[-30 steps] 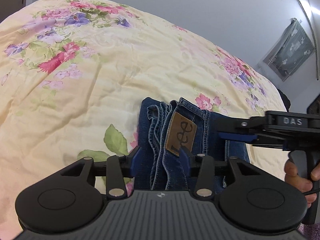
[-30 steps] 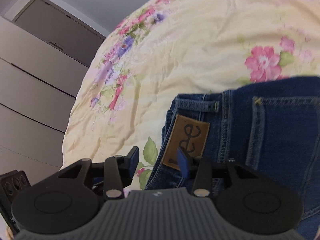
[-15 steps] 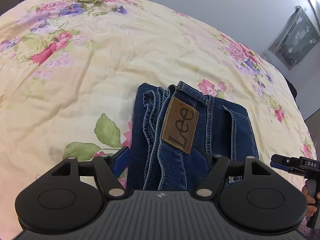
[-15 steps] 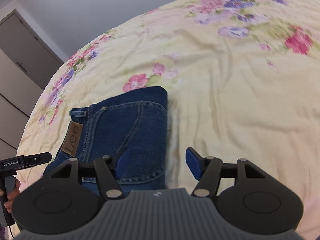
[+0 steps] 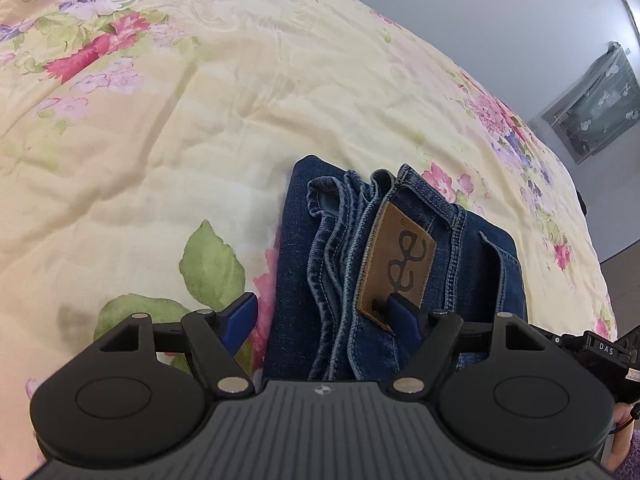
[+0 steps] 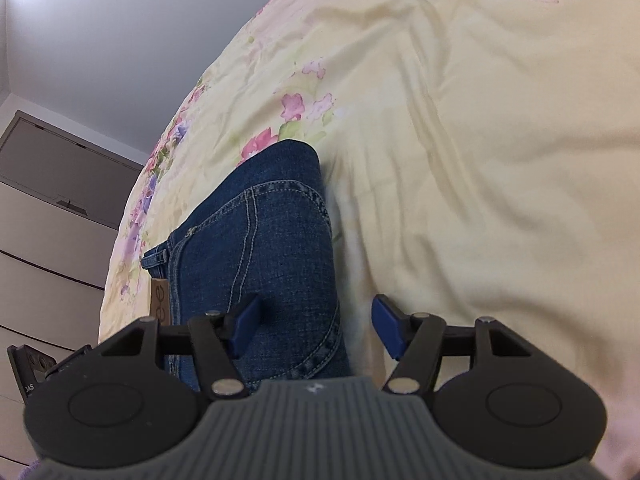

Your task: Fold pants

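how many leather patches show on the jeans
1. The patch sits on the waistband of the folded jeans, beside the stacked denim edges; the right wrist view shows the same patch. Others may be hidden inside the folds.

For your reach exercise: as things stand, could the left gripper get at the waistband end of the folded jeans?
Probably yes. The left gripper stands open right over the folded jeans, its fingers straddling the waistband edge beside the leather patch; nothing lies between.
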Tool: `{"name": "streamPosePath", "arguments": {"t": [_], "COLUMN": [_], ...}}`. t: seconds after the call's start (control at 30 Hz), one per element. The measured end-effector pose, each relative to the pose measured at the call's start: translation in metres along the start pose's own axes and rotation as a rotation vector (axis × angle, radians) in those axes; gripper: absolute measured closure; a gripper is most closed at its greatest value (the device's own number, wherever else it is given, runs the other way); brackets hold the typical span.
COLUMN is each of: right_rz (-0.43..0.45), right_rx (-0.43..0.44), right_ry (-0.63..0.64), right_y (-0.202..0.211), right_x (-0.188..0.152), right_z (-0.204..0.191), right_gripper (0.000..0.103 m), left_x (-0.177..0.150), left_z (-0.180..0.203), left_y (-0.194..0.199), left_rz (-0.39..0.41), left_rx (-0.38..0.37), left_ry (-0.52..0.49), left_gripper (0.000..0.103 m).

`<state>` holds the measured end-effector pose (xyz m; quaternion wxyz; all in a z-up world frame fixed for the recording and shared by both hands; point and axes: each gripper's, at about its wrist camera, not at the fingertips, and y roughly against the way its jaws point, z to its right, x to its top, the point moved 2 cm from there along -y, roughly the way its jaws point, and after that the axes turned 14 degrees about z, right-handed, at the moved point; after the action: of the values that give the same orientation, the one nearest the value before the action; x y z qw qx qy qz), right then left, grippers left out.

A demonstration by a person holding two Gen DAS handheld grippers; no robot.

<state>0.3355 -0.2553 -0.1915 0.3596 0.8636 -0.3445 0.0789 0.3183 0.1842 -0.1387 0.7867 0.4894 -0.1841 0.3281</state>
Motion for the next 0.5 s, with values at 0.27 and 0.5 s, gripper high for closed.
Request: {"name": "streamPosePath", "arguments": {"t": [0.27,0.5], "right_rz": [-0.031,-0.043], "right_rx": [0.069,0.106], "right_ry": [-0.040,-0.091], "right_y": [-0.019,-0.024], "right_x": [0.009,0.003], "right_z": [0.001,0.010], "right_gripper": [0.051,0.057], "left_x": [0.007,0.002], "left_z": [-0.024,-0.023], "left_y": [-0.024,-0.034], "left_rz": [-0.016,-0.013], "left_rx": [-0.160,-0.235], "left_ry": [0.118,0.177], "left_gripper": [0.015,0.039]}}
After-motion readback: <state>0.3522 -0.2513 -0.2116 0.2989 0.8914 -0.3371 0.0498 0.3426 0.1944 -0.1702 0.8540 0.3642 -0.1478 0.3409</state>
